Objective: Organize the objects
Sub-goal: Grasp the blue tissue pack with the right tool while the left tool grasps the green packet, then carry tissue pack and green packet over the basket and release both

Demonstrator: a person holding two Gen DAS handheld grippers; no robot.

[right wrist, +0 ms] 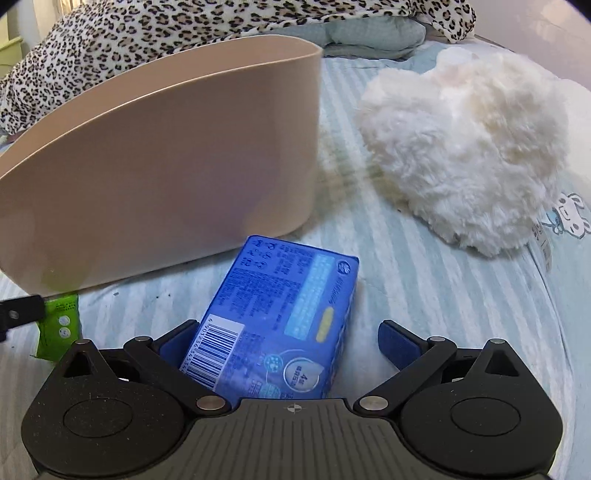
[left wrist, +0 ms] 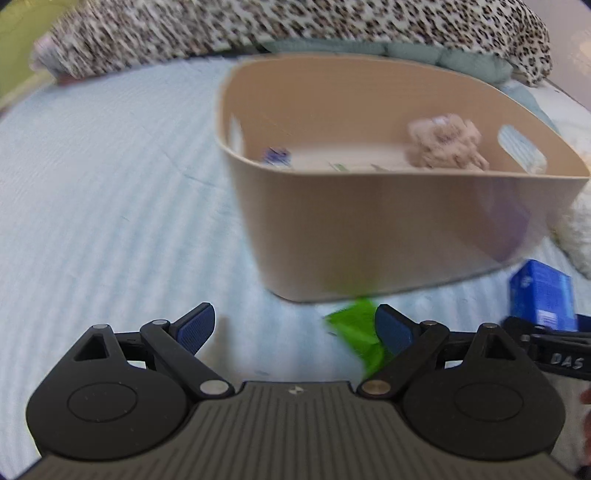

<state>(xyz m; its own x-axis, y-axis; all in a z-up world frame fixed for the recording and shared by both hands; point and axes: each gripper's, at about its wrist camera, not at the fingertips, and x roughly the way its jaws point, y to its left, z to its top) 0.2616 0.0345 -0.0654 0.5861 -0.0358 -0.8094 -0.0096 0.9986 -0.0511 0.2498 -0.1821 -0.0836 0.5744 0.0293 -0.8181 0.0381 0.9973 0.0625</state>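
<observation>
A beige plastic bin [left wrist: 388, 229] stands on the striped bed; it also fills the left of the right wrist view [right wrist: 159, 162]. Inside it lie a beige fuzzy item [left wrist: 445, 142] and a small blue item [left wrist: 276, 155]. My left gripper [left wrist: 295, 328] is open, with a green packet [left wrist: 360, 332] lying on the bed by its right finger. My right gripper [right wrist: 288, 343] is open around a blue box [right wrist: 280, 317] that lies on the bed and touches the left finger; a gap remains at the right finger. The blue box [left wrist: 541, 295] and the green packet [right wrist: 61, 325] show in the other views too.
A white fluffy plush [right wrist: 465, 147] lies on the bed right of the bin. A leopard-print blanket [left wrist: 258, 29] and a teal pillow [right wrist: 373, 31] lie behind the bin. The light blue striped sheet [left wrist: 110, 184] spreads to the left.
</observation>
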